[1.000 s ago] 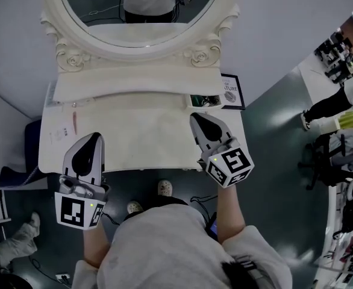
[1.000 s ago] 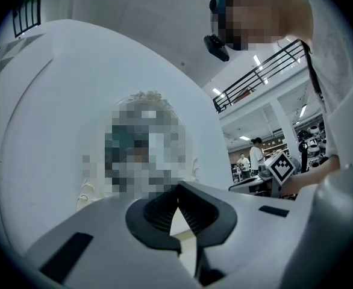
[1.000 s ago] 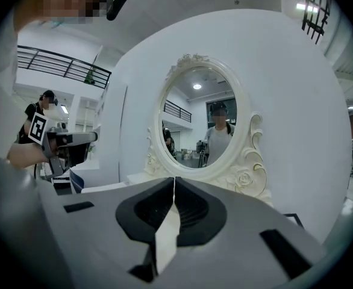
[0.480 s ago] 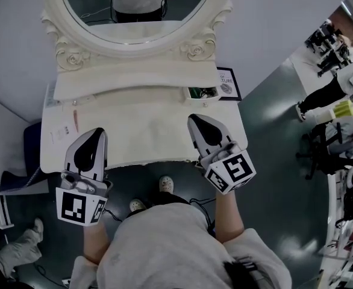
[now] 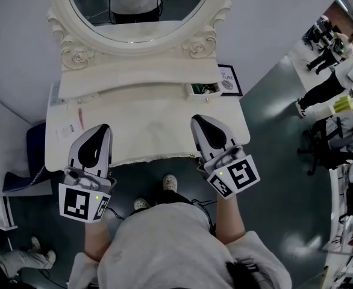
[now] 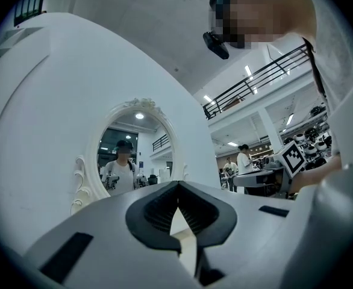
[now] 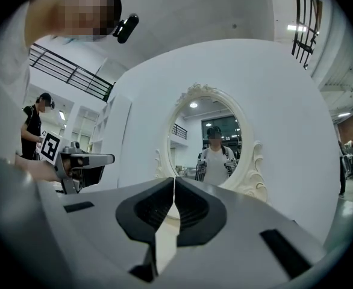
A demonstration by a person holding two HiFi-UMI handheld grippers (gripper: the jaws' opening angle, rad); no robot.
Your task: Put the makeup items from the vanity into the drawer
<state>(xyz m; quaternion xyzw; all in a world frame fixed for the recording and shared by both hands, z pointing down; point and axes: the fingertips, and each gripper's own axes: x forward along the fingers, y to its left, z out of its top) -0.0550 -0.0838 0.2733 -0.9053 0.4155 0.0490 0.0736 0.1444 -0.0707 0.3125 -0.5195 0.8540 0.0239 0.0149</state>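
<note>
Hardly anything has shifted in the last second. Both grippers hang over the vanity's front edge as before, though the right gripper now sits a touch further back from the small drawer. Neither moved toward any item, so I judge this a pause rather than a reach.

The left gripper is over the front left part of the top, its jaws pressed together on nothing. The right gripper, over the front right part, is likewise closed and empty.

Beyond the left gripper, near the left edge, lie a slender reddish stick and a flat printed card, so at least one likely makeup piece is out on the top. The middle of the top is bare, which leaves free passage from the left edge toward the back right corner.

There the drawer stands pulled out of the raised shelf, with something dark and greenish inside that is too small to name. A framed card stands just beside its right side, and the mirror rises behind.
</note>
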